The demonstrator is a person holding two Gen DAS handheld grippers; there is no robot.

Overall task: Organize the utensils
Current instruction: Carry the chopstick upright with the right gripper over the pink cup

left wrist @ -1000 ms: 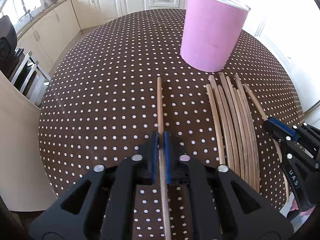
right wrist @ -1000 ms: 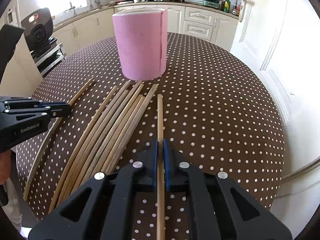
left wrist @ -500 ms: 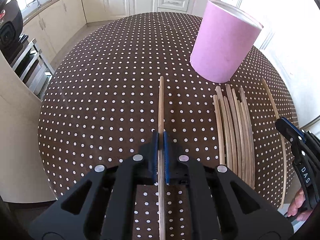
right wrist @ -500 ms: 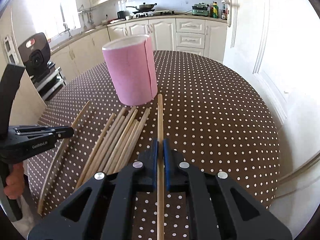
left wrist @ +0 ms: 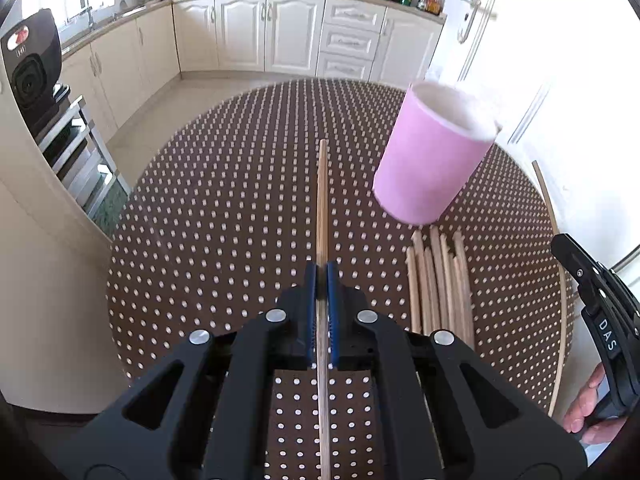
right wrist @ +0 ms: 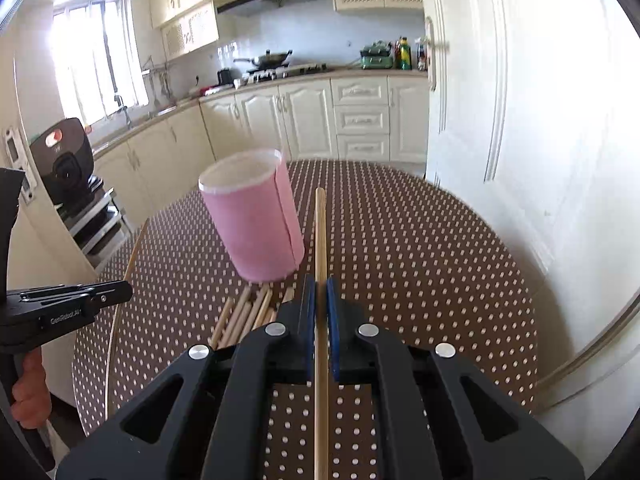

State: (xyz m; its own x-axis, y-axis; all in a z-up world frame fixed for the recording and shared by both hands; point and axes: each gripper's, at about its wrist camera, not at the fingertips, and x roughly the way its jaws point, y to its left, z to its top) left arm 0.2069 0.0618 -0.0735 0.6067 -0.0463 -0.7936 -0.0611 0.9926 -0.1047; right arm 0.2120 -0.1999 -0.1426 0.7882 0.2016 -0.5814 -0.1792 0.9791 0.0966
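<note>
One wooden chopstick (left wrist: 322, 200) is clamped in the left gripper (left wrist: 321, 276) and another chopstick (right wrist: 320, 236) in the right gripper (right wrist: 320, 292), both lifted near the pink cylindrical holder (right wrist: 256, 224), while a bundle of chopsticks (left wrist: 440, 280) is left on the dotted table (left wrist: 224, 208), so most work is judged undone.

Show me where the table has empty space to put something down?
The dotted table is bare left of the pink cylinder, out to its left edge, and bare right of it. It is crowded just in front of the cylinder, where the wooden chopsticks lie bunched.
</note>
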